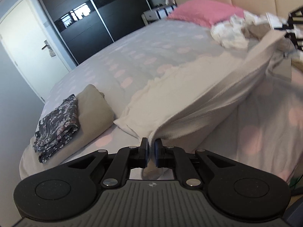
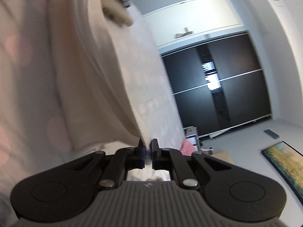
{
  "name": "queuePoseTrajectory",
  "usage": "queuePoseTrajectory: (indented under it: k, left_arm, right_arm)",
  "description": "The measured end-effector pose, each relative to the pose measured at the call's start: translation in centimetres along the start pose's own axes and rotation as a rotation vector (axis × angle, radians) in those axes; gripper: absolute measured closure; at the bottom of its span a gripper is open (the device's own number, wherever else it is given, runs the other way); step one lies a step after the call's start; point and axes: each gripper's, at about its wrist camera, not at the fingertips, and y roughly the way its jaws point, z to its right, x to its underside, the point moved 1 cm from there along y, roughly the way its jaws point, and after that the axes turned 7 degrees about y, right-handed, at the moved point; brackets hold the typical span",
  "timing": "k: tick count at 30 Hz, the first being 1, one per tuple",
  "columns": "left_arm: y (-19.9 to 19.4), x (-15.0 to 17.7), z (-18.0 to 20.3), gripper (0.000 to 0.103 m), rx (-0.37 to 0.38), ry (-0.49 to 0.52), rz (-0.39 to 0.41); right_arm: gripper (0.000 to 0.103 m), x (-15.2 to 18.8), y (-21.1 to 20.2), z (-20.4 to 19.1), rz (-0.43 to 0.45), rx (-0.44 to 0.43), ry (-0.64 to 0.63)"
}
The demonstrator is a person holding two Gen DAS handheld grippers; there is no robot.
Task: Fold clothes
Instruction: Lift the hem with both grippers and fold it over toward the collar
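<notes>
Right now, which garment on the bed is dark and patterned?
The folded floral garment, lying on the beige folded piece at the bed's corner; the cream garment both grippers hold is plain.

We note motion blur over the crumpled pile (image 1: 234, 30) near the pillow (image 1: 204, 13); its print is unreadable. The right tongs (image 1: 294, 25) are cut by the frame edge in the left view. In the right view the garment (image 2: 89, 71) smears and hides most of the bed (image 2: 22, 56). The painting (image 2: 286, 162) is cropped.
</notes>
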Motion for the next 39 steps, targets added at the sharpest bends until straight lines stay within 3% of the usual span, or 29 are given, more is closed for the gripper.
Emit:
queuePoseTrajectory:
  k: [6,11,17,24,30,39]
  left_arm:
    - [-4.8,-0.9,-0.7,0.098,-0.032,-0.025,0.122]
    - [-5.9,-1.3,-0.5,0.098,-0.012,-0.023,0.116]
    - [-3.1,-2.4,-0.6,0.098,-0.032,0.02,0.057]
    - [2.2,-5.3,-3.3,0.098,-0.079,0.054,0.029]
    - [8.4,-7.7,-6.0,0.098,-0.106,0.051,-0.003]
    - [19.5,-8.2,-8.9,0.098,-0.082,0.023,-0.104]
  right_arm:
    - [0.096,-2.0,-3.5,4.0,0.0,0.069,0.161]
    - [0.096,-2.5,-4.7,4.1,-0.026,0.042,0.203]
    - [0.096,-3.3,1.1,5.1,-0.054,0.04,0.224]
    - [0.096,-4.3,7.7,6.3,-0.086,0.038,0.248]
    - [0.096,-4.7,14.1,7.2,-0.103,0.019,0.265]
    - [0.096,-5.0,26.9,5.7,-0.19,-0.101,0.31]
